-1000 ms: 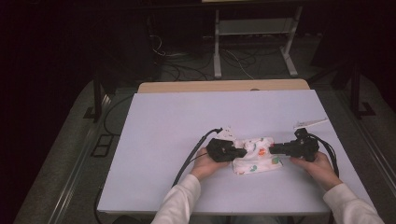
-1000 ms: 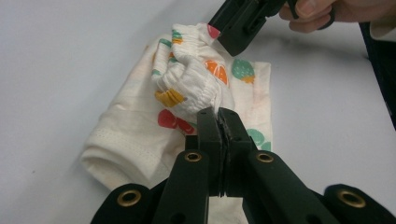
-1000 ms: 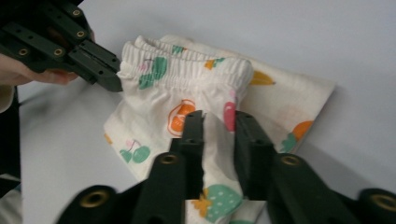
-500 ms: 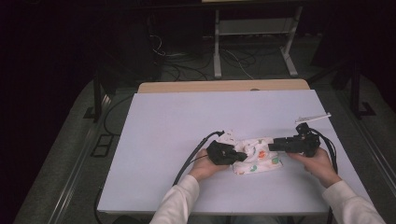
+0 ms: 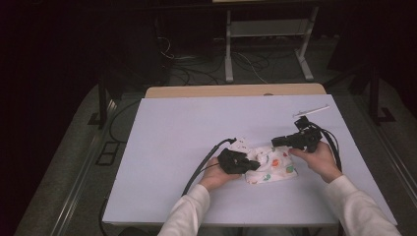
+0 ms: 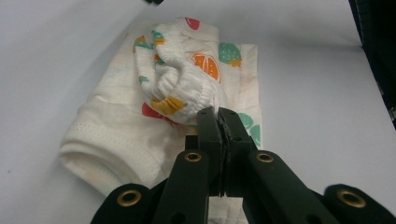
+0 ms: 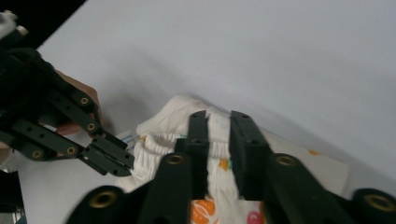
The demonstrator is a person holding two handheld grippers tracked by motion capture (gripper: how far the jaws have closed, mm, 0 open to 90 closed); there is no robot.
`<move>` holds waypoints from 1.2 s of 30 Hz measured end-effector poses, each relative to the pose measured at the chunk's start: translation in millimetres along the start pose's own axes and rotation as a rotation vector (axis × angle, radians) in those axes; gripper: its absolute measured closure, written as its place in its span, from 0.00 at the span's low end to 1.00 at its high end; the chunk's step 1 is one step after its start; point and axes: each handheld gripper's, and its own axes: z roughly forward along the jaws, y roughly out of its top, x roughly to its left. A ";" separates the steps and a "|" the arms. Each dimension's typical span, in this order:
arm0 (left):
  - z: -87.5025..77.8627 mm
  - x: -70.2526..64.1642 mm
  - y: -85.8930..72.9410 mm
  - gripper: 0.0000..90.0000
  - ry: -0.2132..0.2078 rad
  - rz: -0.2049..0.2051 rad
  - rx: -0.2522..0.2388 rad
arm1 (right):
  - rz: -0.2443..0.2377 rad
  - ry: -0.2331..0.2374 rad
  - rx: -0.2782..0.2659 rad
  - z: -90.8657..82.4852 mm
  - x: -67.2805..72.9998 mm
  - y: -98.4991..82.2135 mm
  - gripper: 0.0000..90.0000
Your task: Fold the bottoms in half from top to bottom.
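Garment is lying bunched on the bench, its long axis running left to right. Left gripper is pinching its ribbed edge, jaws together. Right gripper is hovering above, jaws slightly apart, having just been closing on nothing.

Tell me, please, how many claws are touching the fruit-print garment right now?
1: the left claw is shut on the garment at its gathered hem. The right claw hovers above it, a gap between its jaws; contact unclear.
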 end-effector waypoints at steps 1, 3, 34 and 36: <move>0.1 0.0 -0.1 0.98 0.000 -0.002 0.000 | -0.002 -0.007 0.016 3.9 1.4 2.6 0.93; 0.5 0.2 -0.4 0.98 -0.001 -0.005 0.000 | 0.001 -0.016 0.035 11.9 3.7 7.0 0.97; -25.6 16.9 2.1 0.39 0.062 -0.247 -0.111 | 0.023 -0.014 0.309 32.8 14.1 9.5 0.99; -27.1 18.4 1.8 0.37 0.070 -0.264 -0.123 | 0.029 -0.018 0.313 27.5 16.7 5.8 0.99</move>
